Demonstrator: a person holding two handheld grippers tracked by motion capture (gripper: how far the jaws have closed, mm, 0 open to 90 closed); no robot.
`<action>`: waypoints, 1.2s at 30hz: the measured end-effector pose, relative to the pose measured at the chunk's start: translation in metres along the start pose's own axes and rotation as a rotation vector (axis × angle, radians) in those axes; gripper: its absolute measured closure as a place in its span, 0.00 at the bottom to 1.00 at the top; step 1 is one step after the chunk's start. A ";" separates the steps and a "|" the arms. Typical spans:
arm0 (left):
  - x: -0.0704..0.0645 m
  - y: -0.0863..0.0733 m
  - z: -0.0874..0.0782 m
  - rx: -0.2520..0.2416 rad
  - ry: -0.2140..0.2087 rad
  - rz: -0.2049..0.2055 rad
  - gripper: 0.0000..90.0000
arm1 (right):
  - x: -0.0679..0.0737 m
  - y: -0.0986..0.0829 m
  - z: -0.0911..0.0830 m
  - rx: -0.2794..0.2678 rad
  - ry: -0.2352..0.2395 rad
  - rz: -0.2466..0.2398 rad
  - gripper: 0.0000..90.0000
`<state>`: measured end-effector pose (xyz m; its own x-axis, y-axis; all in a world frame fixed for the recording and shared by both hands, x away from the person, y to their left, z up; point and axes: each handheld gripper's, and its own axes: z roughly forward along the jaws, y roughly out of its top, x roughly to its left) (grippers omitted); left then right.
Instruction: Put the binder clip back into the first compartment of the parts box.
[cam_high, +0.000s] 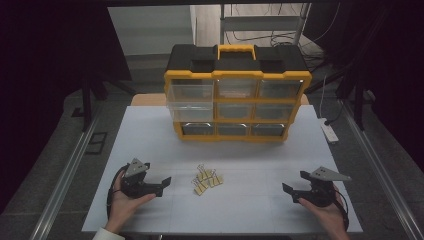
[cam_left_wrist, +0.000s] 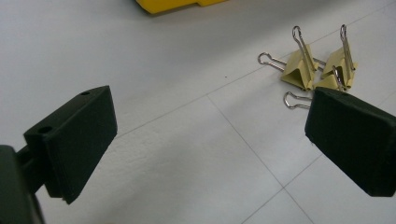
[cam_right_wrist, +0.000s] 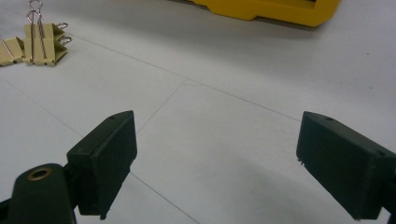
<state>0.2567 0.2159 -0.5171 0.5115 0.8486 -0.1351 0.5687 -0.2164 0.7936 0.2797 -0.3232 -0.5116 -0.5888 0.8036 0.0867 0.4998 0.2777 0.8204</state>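
pale yellow binder clips (cam_high: 206, 180), yellow-and-black drawer organizer (cam_high: 237, 92), white table (cam_high: 150, 135)

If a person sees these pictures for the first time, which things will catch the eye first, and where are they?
The eye goes first to the yellow and black drawer organizer at the far side of the white table, with its two upper left drawers pulled out. Next comes the small heap of pale yellow binder clips at the near middle. The left gripper and right gripper rest open on either side of the heap.
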 end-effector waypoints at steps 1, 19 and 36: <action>0.000 0.000 0.000 -0.006 0.002 -0.004 0.04 | 0.000 0.000 0.000 -0.002 0.000 0.001 0.14; -0.003 0.001 -0.005 -0.029 -0.020 -0.029 0.05 | -0.004 -0.001 0.000 0.025 -0.020 0.014 0.14; -0.012 0.007 -0.014 -0.009 -0.053 -0.006 0.05 | -0.004 0.000 0.003 0.040 -0.001 0.007 0.14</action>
<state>0.2451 0.2113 -0.5016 0.5417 0.8230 -0.1709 0.5663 -0.2070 0.7978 0.2838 -0.3243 -0.5139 -0.5844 0.8063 0.0914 0.5287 0.2929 0.7966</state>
